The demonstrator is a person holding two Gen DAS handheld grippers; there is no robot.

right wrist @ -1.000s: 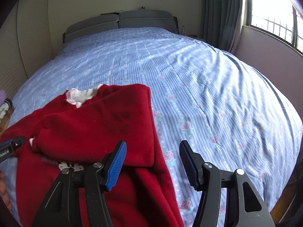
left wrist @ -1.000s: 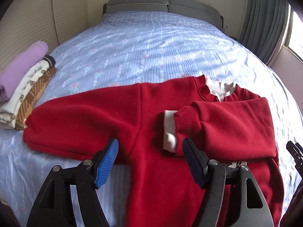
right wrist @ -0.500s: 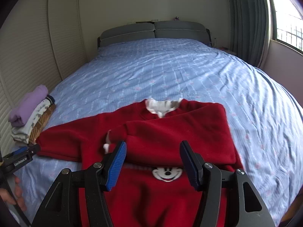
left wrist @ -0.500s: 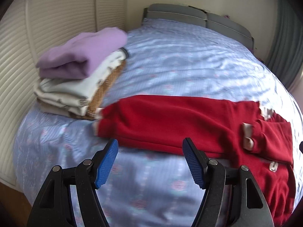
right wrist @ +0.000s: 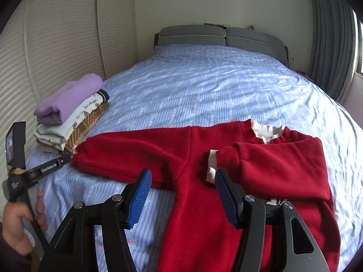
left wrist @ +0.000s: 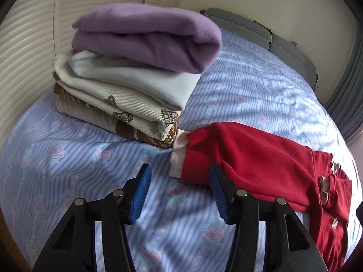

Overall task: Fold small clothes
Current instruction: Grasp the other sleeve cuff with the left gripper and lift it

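A red child's sweatshirt (right wrist: pixel 195 158) lies flat on the bed. Its right sleeve (right wrist: pixel 279 165) is folded across the chest; its left sleeve (right wrist: pixel 127 154) stretches out to the left. My left gripper (left wrist: pixel 179 195) is open and empty, just in front of the left sleeve's white-lined cuff (left wrist: pixel 181 154). It also shows in the right wrist view (right wrist: pixel 61 159), held in a hand. My right gripper (right wrist: pixel 181 195) is open and empty above the sweatshirt's body, near the folded sleeve's cuff (right wrist: pixel 212 165).
A stack of folded clothes (left wrist: pixel 136 77), purple on top, sits at the bed's left edge beside the sleeve cuff; it also shows in the right wrist view (right wrist: pixel 70 115). The blue striped bedsheet (right wrist: pixel 215 86) runs back to a grey headboard (right wrist: pixel 222 36). Slatted wardrobe doors (right wrist: pixel 56 45) stand left.
My left gripper has swung left from over the sweatshirt's body to the end of the outstretched sleeve, close to the clothes stack. My right gripper has pulled back and shifted left over the sweatshirt.
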